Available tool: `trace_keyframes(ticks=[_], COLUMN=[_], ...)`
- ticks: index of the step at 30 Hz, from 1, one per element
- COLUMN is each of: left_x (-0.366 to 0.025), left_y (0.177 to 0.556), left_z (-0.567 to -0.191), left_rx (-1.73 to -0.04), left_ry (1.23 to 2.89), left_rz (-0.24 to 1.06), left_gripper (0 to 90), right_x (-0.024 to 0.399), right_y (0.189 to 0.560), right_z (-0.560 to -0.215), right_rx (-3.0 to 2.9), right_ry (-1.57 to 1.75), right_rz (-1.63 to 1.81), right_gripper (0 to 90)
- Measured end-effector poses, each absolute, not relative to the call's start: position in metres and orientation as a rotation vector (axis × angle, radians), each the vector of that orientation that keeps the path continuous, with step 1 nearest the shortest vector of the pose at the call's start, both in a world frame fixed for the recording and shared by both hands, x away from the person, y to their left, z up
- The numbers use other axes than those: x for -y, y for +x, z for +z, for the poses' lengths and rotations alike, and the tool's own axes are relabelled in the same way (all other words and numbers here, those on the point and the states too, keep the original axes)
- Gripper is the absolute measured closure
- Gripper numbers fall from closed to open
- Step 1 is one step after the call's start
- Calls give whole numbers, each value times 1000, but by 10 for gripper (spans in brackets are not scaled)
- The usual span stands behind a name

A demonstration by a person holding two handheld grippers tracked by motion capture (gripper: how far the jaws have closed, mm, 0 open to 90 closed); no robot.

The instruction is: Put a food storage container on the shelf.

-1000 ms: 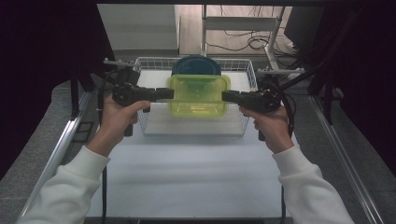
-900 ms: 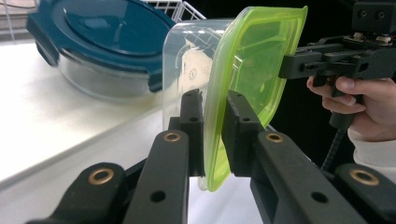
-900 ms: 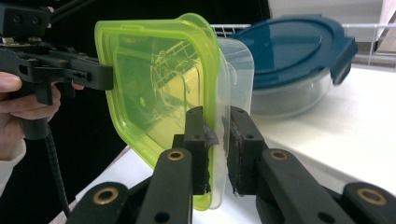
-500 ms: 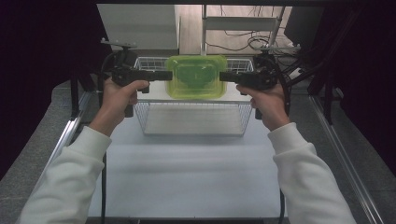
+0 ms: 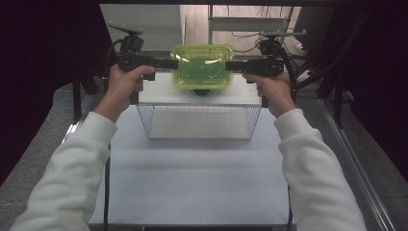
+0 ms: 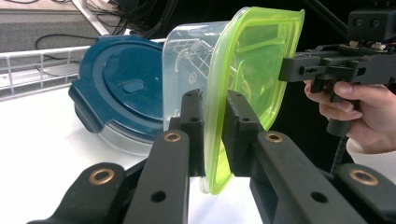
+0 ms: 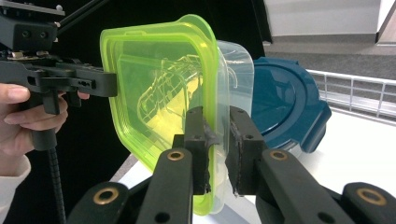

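While both hands hold the green-lidded container [image 5: 202, 66] aloft past the wire basket [image 5: 199, 126], left gripper [image 5: 169, 62] clenched at its nine o'clock rim, right gripper [image 5: 233, 64] at three, the blue-lidded container [image 6: 122, 93] sits beneath it.

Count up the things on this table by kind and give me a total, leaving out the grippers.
Food containers: 2, a green-lidded clear container and a blue-lidded container
Wire baskets: 1, the wire basket
Total: 3
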State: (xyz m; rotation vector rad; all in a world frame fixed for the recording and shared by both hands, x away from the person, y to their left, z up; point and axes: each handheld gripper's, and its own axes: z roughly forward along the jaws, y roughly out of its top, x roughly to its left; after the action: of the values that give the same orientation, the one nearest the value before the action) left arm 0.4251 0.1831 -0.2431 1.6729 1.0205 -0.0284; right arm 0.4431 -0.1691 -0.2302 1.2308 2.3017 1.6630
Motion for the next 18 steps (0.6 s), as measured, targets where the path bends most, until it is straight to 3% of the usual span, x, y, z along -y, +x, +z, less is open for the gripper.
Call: trace_keyframes(ticks=[18], left_x=[-185], left_y=[466], left_z=[-258], left_rx=[-1125], left_ry=[1613], left_rz=[-127], left_gripper=[804], right_x=[168], right_y=[486], right_z=[-243], right_rx=[-2316], right_ry=[1453], right_rz=[1672], right_gripper=[792])
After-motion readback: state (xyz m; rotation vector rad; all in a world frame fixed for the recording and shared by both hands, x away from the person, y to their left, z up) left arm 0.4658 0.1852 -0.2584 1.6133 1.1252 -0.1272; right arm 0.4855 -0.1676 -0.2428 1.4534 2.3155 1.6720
